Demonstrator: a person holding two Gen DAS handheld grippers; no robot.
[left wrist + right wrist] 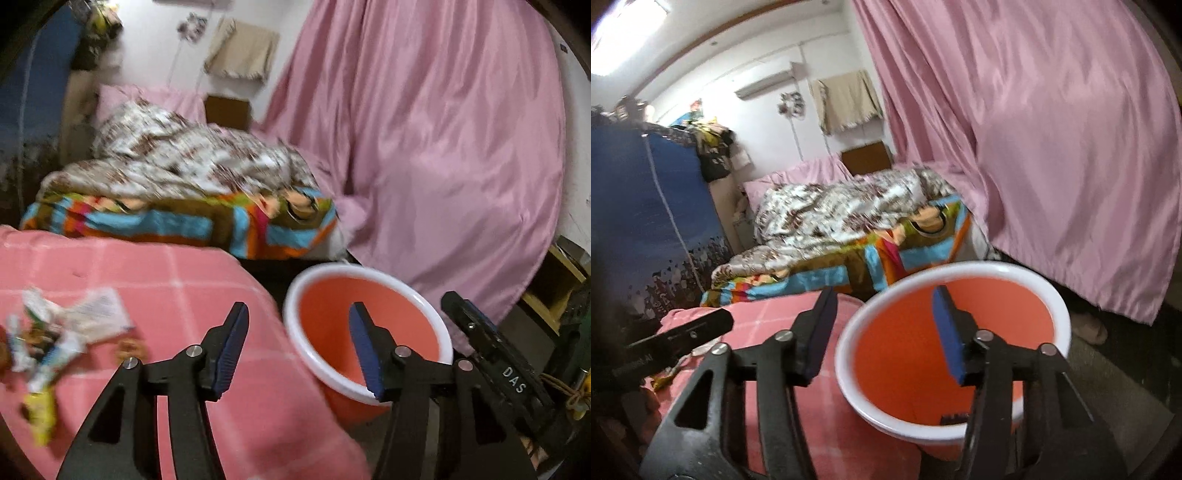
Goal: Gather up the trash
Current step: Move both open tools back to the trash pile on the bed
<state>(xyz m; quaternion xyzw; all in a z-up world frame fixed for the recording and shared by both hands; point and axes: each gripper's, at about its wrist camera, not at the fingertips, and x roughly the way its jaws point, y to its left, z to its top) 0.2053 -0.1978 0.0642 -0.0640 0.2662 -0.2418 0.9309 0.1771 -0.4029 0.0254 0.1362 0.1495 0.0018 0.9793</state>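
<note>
Pink checked cloth [177,273] covers the table beside a rumpled bed, and an orange bucket [369,325] with a white rim stands at its edge. Crumpled wrappers [55,332] lie scattered on the cloth, well left of the bucket. Both the left gripper [299,343] and the right gripper [882,332] are spread wide and hold nothing. Light wrappers could slip from the pads or drop short of the bucket's rim.
</note>
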